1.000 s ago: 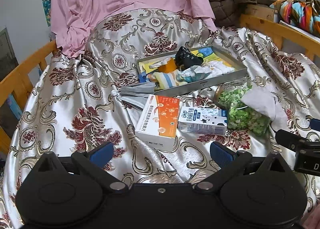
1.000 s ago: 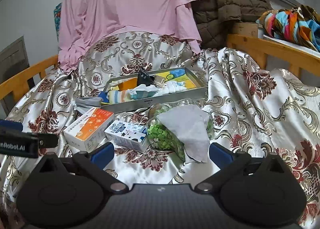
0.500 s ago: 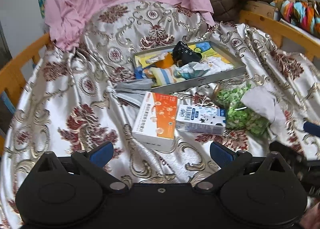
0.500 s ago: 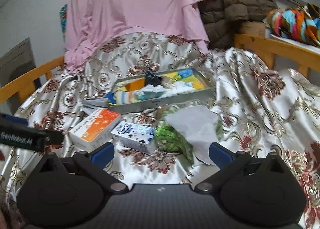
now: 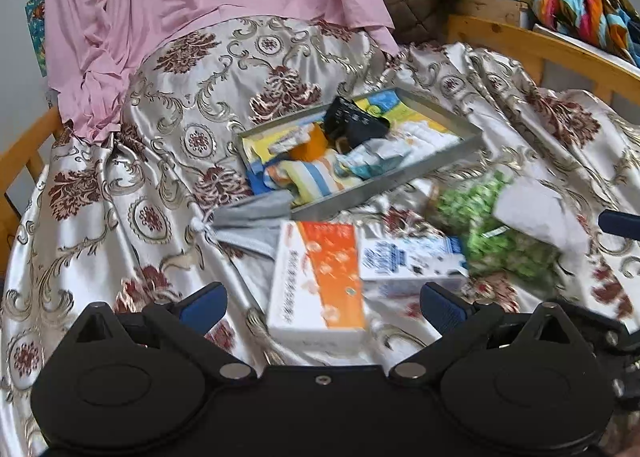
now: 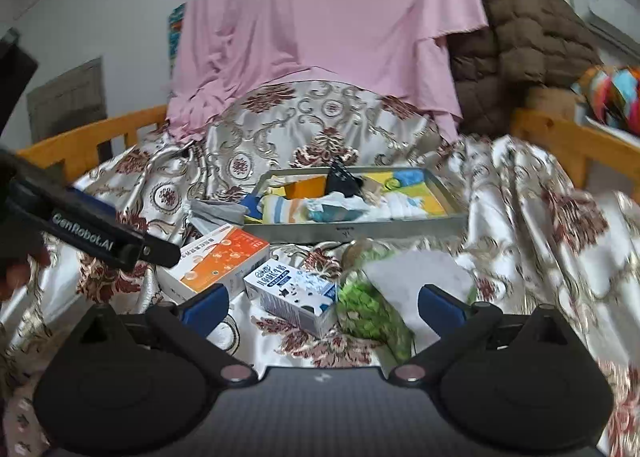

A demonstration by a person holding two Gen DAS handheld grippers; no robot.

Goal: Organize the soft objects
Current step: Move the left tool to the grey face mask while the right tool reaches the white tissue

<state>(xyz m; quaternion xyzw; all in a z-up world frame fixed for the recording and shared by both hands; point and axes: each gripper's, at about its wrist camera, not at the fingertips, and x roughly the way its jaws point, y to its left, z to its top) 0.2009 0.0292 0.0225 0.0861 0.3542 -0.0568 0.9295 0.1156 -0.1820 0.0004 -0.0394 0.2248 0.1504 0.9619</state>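
In the middle of the left wrist view, a grey metal tray (image 5: 384, 193) lies on a bed covered with a shiny patterned bedspread (image 5: 120, 185). The tray holds soft things: a striped cloth (image 5: 316, 177), a black pouch (image 5: 352, 123), white folded cloth (image 5: 424, 135) and a yellow and blue cloth (image 5: 384, 103). A grey cloth (image 5: 252, 221) lies on the bedspread just outside the tray's lower left corner. Below it, at centre frame, sits an orange and white box (image 5: 320, 277), touching a blue and white carton (image 5: 408, 261) to its right. Right of the carton is a bag of green pieces (image 5: 500, 241) with a pale grey cloth (image 5: 536, 213) draped over it.

The left gripper (image 5: 322, 303) stands wide open at the bottom of the frame, holding nothing, above the near end of the orange box. In the right wrist view the right gripper (image 6: 322, 305) is also wide open and empty, with the carton and the green bag between its fingers. A pink sheet (image 6: 320, 29) hangs across the top of that frame, with a brown quilted coat (image 6: 520, 37) to its right.
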